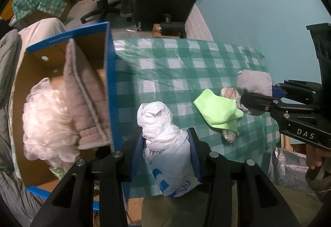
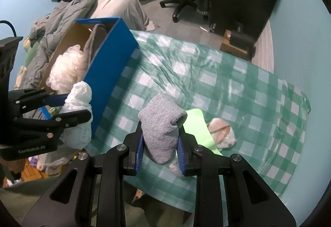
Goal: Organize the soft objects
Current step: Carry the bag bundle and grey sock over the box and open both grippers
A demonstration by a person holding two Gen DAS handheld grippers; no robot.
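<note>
The left tool [image 1: 168,144] was clamped on a crumpled white plastic bag [image 1: 165,142], held just beside the blue box [image 1: 109,82]. The right tool [image 2: 160,144] was clamped on a grey sock [image 2: 161,129] above the checked surface [image 2: 206,82]. A green cloth [image 1: 217,109] lay there, apparently overlapping another small item.

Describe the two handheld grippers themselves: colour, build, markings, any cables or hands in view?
Both are matte black two-finger tools with silver pivot bolts, triangular cut-outs and blue finger pads. The left gripper reads "GenRobot.AI" on its side in the right wrist view, with a black cable above it. The right gripper shows "DAS" lettering in the left wrist view; a bare hand grips it.
</note>
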